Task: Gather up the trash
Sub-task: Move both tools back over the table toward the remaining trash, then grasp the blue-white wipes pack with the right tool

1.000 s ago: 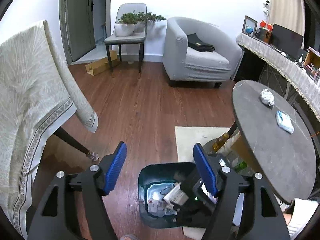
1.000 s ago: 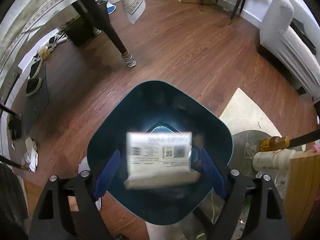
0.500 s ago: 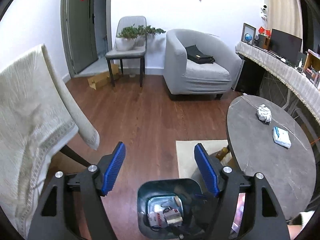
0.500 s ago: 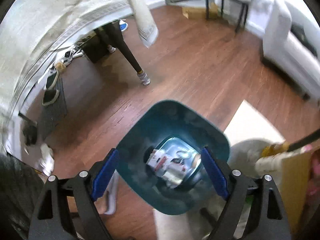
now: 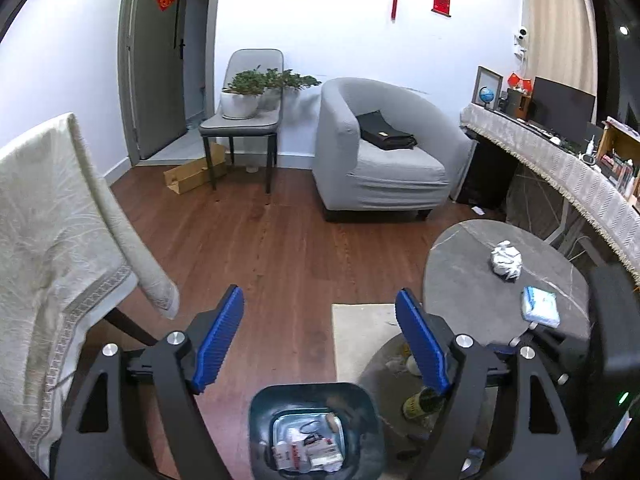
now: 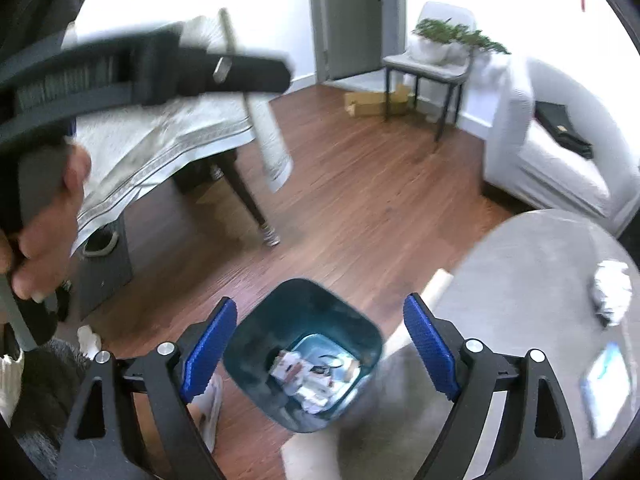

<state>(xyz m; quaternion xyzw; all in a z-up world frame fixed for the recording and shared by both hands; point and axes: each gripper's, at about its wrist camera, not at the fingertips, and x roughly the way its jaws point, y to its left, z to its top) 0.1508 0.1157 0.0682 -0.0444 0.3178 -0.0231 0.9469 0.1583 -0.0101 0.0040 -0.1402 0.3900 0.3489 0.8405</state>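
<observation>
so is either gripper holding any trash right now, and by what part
Nothing is held. The left gripper and right gripper both stand open and bare above the bin.

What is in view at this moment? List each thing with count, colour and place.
trash bin: 1, dark teal, on the floor below both grippers, packets and scraps inside
crumpled paper ball: 1, white, on the round table
flat packet: 1, white and blue, on the round table
round table: 1, grey
armchair: 1, grey, by the wall, black bag on its seat
chair: 1, grey, holding potted plants
cardboard box: 1, brown, on the floor
left gripper: blue pads, open, empty
right gripper: blue pads, open, empty
</observation>
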